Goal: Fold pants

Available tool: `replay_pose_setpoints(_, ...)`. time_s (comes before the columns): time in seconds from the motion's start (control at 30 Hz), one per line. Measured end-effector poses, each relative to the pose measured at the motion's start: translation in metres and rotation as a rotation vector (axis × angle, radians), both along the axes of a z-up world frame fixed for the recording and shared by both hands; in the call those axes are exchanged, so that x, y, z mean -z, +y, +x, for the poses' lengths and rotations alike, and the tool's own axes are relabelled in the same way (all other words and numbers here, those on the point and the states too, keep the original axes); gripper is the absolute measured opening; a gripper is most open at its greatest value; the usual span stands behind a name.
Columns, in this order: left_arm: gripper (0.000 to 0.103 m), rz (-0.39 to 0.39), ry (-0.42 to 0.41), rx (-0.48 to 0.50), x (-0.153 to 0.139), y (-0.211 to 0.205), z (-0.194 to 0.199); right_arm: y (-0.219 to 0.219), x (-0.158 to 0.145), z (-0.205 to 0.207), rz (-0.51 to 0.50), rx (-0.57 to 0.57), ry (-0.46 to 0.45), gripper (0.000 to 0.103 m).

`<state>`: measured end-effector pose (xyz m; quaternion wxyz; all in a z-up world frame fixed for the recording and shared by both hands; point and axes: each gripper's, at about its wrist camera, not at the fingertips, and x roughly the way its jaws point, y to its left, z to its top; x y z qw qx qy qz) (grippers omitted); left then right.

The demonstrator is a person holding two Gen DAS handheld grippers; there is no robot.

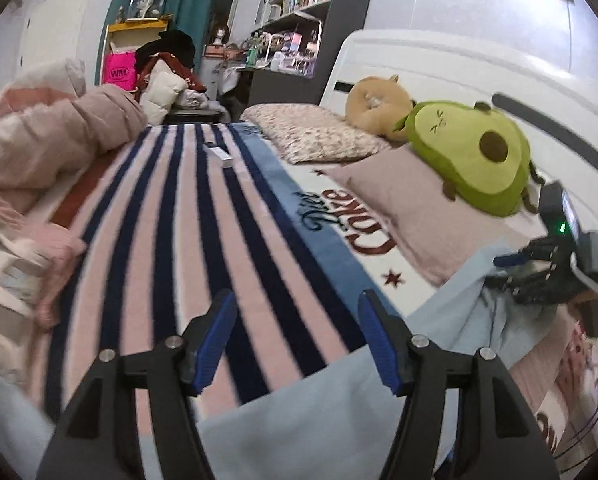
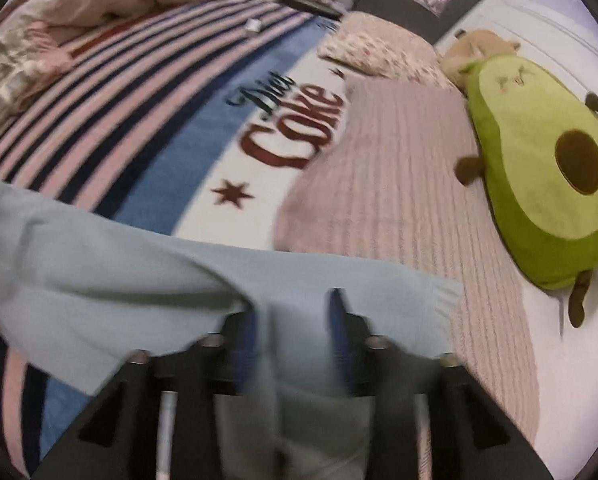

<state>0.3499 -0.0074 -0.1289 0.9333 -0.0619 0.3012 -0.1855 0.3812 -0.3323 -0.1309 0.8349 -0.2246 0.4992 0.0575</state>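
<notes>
Here the light-blue pants (image 2: 179, 272) lay on the striped blanket (image 1: 187, 232) on the bed, the left claw (image 1: 297, 340) open and empty, the right claw (image 2: 295, 340) parted astride the fabric near the cuff; a neat fold likely needed aligned edges.

Soft matt pale-blue knit pants (image 2: 147, 264) with ribbed cuff, fuzzy striped fleece blanket (image 1: 171, 220), ribbed mauve cloth pillow (image 2: 399, 184), plush avocado toy (image 2: 547, 168), matt black plastic left gripper (image 1: 297, 340), ridged blue pads (image 1: 215, 340)
</notes>
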Motion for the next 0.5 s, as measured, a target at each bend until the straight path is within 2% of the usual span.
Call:
replay_pose_setpoints(0.07,0.060,0.002,0.046,0.016,0.020,0.001,0.007,-0.003,0.007,-0.002,0.004,0.014,0.019,0.044)
replay_pose_setpoints(0.13,0.060,0.031,0.083,0.004,0.040,0.005,0.009,-0.006,-0.001,-0.008,0.050,0.012,0.022,0.045)
replay_pose_setpoints(0.17,0.060,0.037,0.114,-0.009,0.049,0.009,0.010,-0.007,-0.008,-0.010,0.084,0.007,0.019,0.050)
replay_pose_setpoints(0.2,0.060,0.044,0.146,-0.024,0.055,0.013,0.011,-0.008,-0.018,-0.015,0.120,0.003,0.011,0.062)
replay_pose_setpoints(0.23,0.060,0.047,0.149,-0.040,0.056,0.017,0.012,-0.007,-0.025,-0.019,0.139,0.001,-0.004,0.065)
replay_pose_setpoints(0.37,0.061,-0.025,0.106,-0.011,0.046,0.021,0.003,0.012,-0.046,-0.058,0.171,-0.067,-0.066,0.065)
replay_pose_setpoints(0.5,0.061,-0.007,0.091,-0.001,0.045,0.015,-0.003,0.034,-0.028,-0.099,0.204,-0.183,-0.017,0.064)
